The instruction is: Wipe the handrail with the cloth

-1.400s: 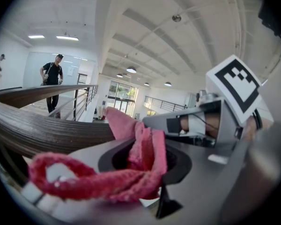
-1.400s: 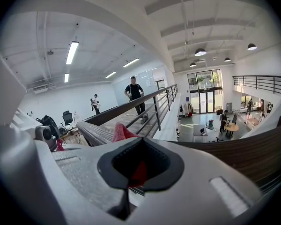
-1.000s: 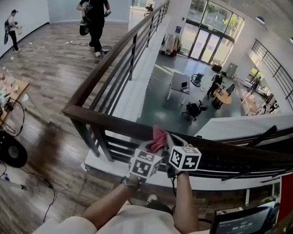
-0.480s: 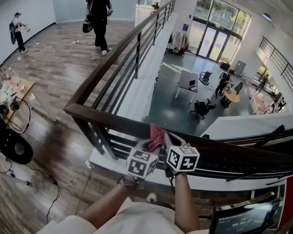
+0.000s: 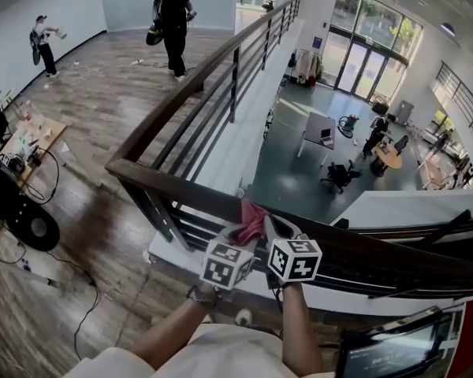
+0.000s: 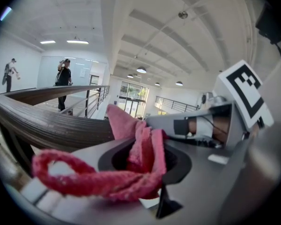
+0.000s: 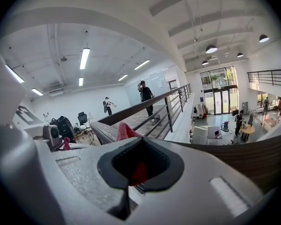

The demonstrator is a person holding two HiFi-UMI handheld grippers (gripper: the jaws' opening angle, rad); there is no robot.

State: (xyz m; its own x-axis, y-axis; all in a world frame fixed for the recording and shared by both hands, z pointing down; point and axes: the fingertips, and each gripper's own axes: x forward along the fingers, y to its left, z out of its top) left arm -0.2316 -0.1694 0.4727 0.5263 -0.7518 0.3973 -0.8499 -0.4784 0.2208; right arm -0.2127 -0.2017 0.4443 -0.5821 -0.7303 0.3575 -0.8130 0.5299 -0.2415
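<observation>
The crumpled pink terry cloth (image 5: 252,220) lies on top of the dark brown wooden handrail (image 5: 172,187), on the stretch that runs across in front of the person, a little to the right of the rail's corner. The left gripper (image 5: 239,238) has its jaws closed on the cloth, and a looped fold spills out over the jaw tips towards the camera. The right gripper (image 5: 273,227) sits just beside it, also closed, with a sliver of the same cloth caught in the notch between its jaws and a peak of cloth standing above them. The two marker cubes are almost touching, both on the near side of the rail. Past the rail the floor drops away to a lower hall with desks and chairs. On the upper wooden floor (image 5: 102,109), well away along the other run of railing, stands a person in black (image 5: 173,16), and another person (image 5: 43,42) is by the far white wall.
</observation>
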